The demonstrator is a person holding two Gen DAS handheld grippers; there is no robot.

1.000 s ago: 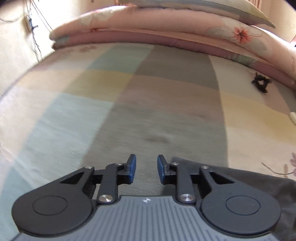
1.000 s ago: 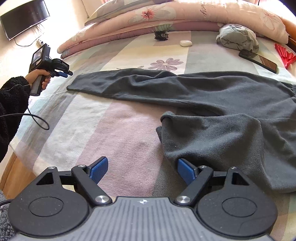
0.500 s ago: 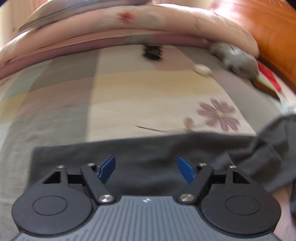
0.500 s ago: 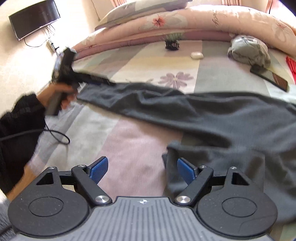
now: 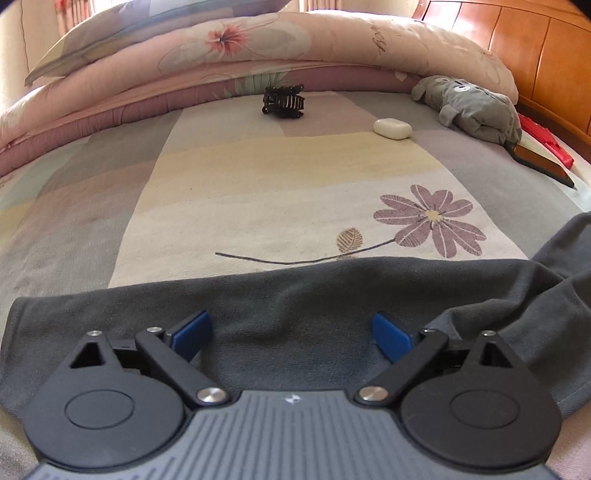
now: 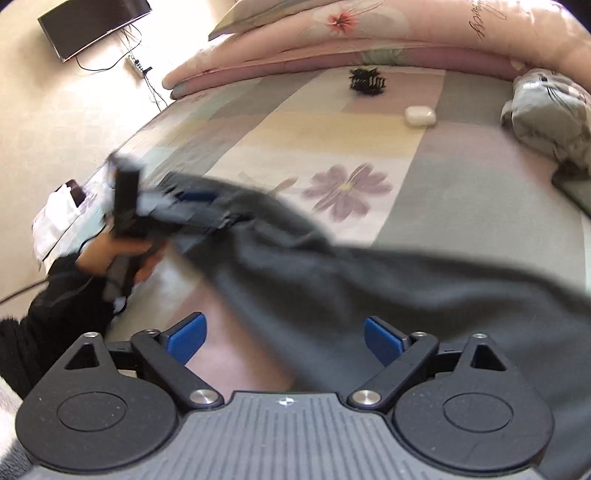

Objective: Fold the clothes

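Observation:
Dark grey trousers (image 5: 314, 295) lie across the patchwork bedspread (image 5: 258, 192). In the left wrist view one leg runs left to right, with its cuff end at the left (image 5: 26, 317). My left gripper (image 5: 291, 334) is open wide just over that leg, and the cloth lies between and under its blue pads (image 5: 192, 330). In the right wrist view the trousers (image 6: 369, 288) are blurred. My right gripper (image 6: 284, 338) hangs open above them with nothing gripped. That view also shows a hand (image 6: 107, 254) holding the left gripper (image 6: 177, 206) at the leg's far end.
A black hair claw (image 5: 283, 100), a white earbud case (image 5: 392, 128), a grey plush bundle (image 5: 472, 107), a phone (image 5: 539, 164) and a red object (image 5: 546, 138) lie near the folded quilts (image 5: 258, 48). A wooden headboard (image 5: 535, 44) is at the right, and a wall screen (image 6: 94, 26) at the left.
My left gripper swung from bare bedspread to over the trouser leg's end and opened from a narrow gap to wide. The right gripper moved forward over the trousers and stayed open.

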